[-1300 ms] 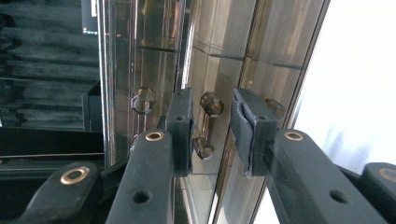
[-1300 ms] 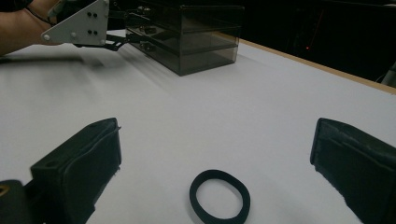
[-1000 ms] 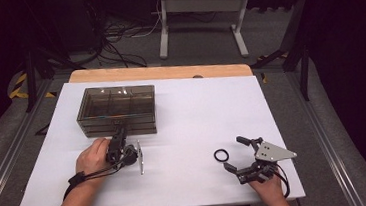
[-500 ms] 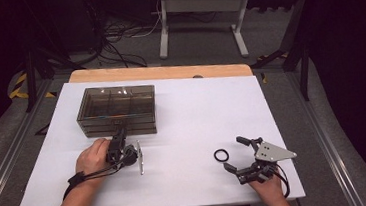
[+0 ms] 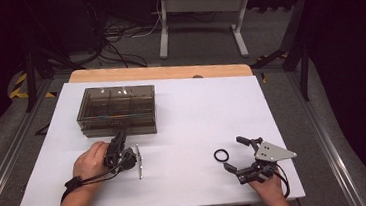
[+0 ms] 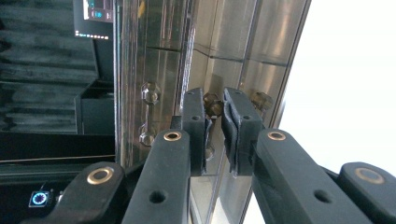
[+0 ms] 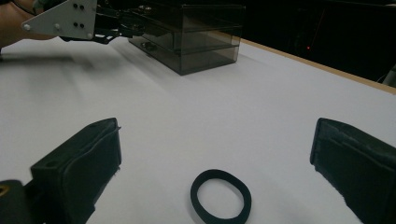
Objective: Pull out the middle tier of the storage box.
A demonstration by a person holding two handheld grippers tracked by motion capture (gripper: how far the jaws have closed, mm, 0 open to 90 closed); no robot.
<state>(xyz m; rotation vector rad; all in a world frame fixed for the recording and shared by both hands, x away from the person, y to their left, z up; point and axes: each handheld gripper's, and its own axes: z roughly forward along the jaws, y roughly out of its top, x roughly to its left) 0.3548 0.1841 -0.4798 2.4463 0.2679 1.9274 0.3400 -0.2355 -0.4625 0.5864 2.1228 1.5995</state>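
Note:
A smoky, see-through drawer box (image 5: 116, 109) stands at the back left of the white table (image 5: 197, 112). My left gripper (image 5: 118, 138) is turned on its side against the box's front. In the left gripper view its jaws (image 6: 215, 112) are nearly together, pinching a small faceted drawer knob (image 6: 214, 105) at their tips. A black rubber ring (image 5: 221, 155) lies flat on the table at the front right. My right gripper (image 5: 231, 153) rests just behind the ring with its jaws wide apart. In the right gripper view the ring (image 7: 220, 193) lies between them, untouched.
The table's wooden far edge (image 5: 158, 72) runs behind the box. In the right gripper view the box (image 7: 196, 37) and the other gripper's grey plate (image 7: 60, 18) sit far off. Desk legs and cables lie on the floor beyond the table.

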